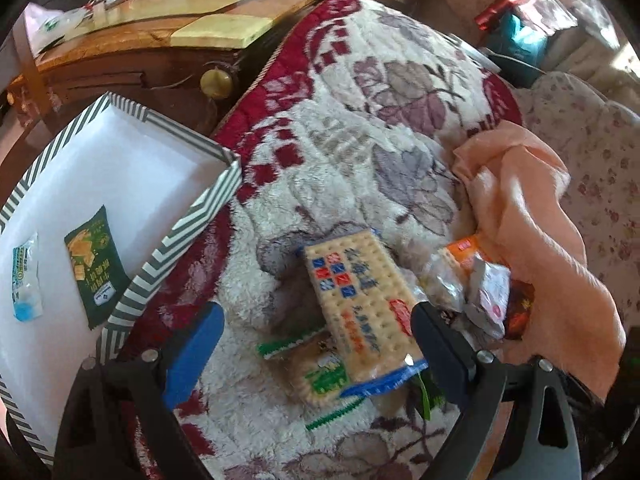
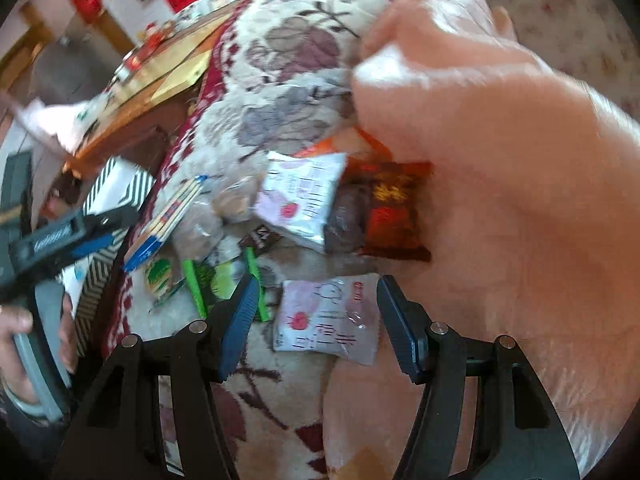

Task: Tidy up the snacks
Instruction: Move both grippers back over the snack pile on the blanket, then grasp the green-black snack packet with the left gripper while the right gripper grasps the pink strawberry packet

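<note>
A floral blanket [image 1: 360, 128] holds a striped box [image 1: 188, 216] at its edge, two packets inside. Beside the box lies a long cracker pack [image 1: 360, 312], framed by the left gripper [image 1: 316, 344], jaws released, nothing held. Farther from the box, the right gripper [image 2: 316, 320] spreads empty over one of two pink-white packets [image 2: 328, 320]; I'd settle squarely before clenching

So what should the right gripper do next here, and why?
Probably lower the right gripper and close on the pink-and-white snack packet. Its jaws stand open with that packet lying flat on the blanket between them, nothing gripped yet, and the striped box already holds two snacks.
</note>
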